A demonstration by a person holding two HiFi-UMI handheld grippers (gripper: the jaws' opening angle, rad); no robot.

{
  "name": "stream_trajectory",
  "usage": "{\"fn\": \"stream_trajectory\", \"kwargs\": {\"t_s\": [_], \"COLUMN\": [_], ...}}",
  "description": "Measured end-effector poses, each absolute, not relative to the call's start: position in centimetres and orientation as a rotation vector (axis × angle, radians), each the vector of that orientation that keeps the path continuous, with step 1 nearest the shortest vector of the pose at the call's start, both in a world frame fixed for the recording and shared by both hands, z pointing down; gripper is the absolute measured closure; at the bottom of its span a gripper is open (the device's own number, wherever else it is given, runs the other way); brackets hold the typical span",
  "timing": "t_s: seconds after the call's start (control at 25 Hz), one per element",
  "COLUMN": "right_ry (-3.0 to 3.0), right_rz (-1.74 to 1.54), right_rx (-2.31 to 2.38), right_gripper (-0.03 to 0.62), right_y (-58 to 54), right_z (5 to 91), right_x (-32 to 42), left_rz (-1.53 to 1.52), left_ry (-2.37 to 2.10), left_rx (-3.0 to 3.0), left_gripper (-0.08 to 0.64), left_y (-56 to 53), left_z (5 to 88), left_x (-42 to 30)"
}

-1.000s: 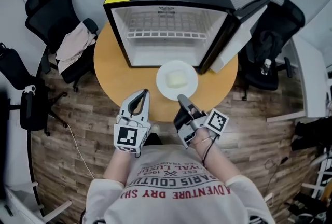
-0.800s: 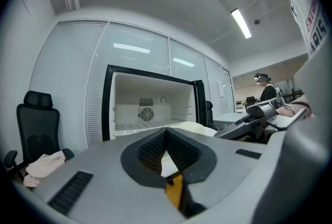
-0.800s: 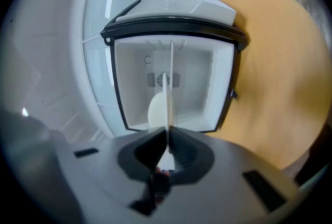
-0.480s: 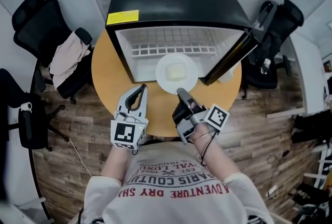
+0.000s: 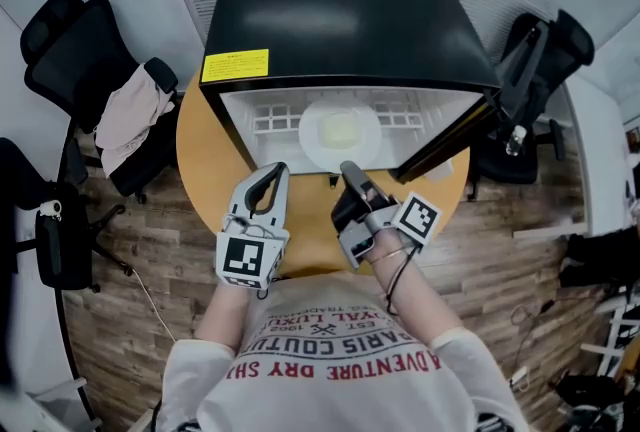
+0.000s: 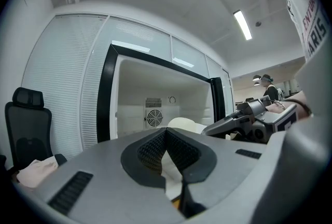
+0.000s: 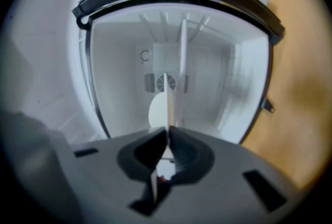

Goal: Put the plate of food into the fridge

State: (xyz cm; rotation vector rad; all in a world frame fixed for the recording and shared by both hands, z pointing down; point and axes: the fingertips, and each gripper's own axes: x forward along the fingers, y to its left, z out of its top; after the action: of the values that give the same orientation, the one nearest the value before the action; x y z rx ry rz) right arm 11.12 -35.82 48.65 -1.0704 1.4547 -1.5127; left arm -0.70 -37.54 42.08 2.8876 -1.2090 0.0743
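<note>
R tongs (image 5: 348,170) are pinching the plate (image 5: 312,145) by its near rim, jaws almost together on the thin edge, holding it level so the food (image 5: 341,131) isn't sliding. Plate's sitting partway inside the open fridge (image 5: 340,10). L tongs (image 5: 272,172) are hanging closed & empty over the table (image 5: 205,160), clear of the way.

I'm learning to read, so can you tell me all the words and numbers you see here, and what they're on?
"ADVENTURE DRY SH", cut off: red print on the shirt, upside down.
"ARIS COUTU", cut off: same shirt.
"YAL LUXU", cut off: same shirt; the smaller line above is blurred.
The yellow label on the fridge: too small to read.
Cubes on the left gripper and right gripper: square patterns, no words.
</note>
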Motion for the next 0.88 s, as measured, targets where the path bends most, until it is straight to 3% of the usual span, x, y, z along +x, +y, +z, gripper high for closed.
{"fn": "stream_trajectory", "kwargs": {"t_s": [0.88], "right_ry": [1.384], "right_rz": [-1.582], "right_rx": [-1.059], "right_gripper": [0.545], "right_y": [-41.6], "right_z": [50.0], "right_x": [12.2], "left_rz": [0.117], "left_ry": [-1.246], "left_rx": [2.819], "left_gripper": [0.528], "left_y": [-42.0], "left_z": [43.5], "left_x": [0.5]}}
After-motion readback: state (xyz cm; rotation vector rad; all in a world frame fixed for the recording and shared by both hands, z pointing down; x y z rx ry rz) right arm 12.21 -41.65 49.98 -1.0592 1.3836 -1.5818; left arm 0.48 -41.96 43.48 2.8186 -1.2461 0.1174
